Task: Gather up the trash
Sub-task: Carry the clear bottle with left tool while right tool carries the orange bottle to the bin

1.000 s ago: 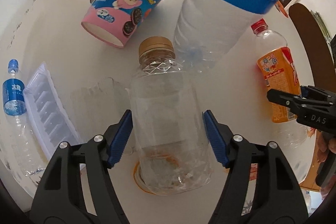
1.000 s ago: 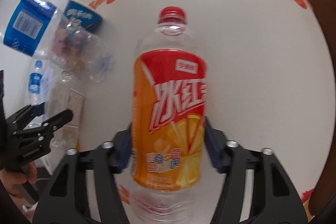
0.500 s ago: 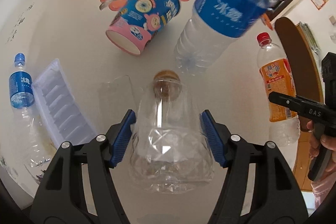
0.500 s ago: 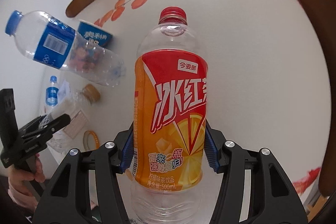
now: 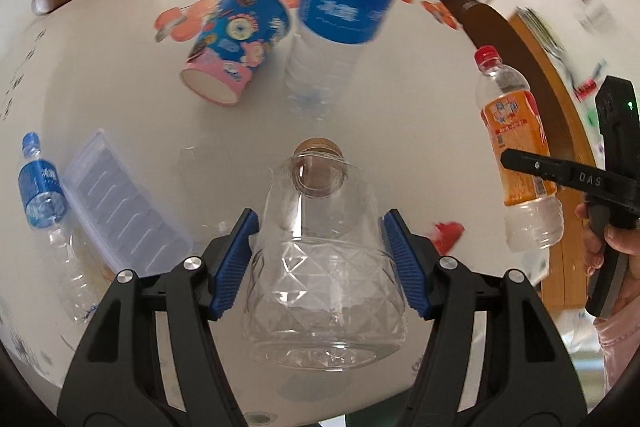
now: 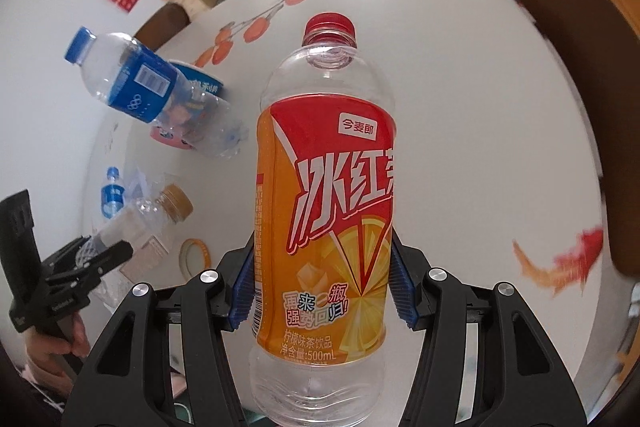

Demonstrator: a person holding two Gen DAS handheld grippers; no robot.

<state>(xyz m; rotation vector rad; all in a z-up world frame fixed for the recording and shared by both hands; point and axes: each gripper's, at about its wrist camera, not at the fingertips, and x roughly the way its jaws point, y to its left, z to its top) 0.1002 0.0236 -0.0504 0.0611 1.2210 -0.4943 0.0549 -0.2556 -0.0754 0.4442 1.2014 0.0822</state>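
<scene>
My left gripper (image 5: 322,265) is shut on a clear faceted bottle (image 5: 320,267) with a tan cap, held above the white table (image 5: 100,75); it also shows in the right wrist view (image 6: 136,223). My right gripper (image 6: 322,287) is shut on an empty orange-labelled tea bottle (image 6: 324,211) with a red cap, lifted off the table; it shows at the right of the left wrist view (image 5: 518,147). A large blue-labelled water bottle (image 5: 340,15) stands tilted behind, next to a tipped blue and pink cup (image 5: 236,43).
A small blue-labelled water bottle (image 5: 44,211) and a clear plastic tray (image 5: 120,211) lie at the table's left edge. A tape ring (image 6: 195,255) lies on the table. Brown chairs (image 6: 572,75) ring the table.
Both grippers have lifted their bottles up and back from the table. The clear bottle has tipped with its cap pointing away. The table objects look farther off.
</scene>
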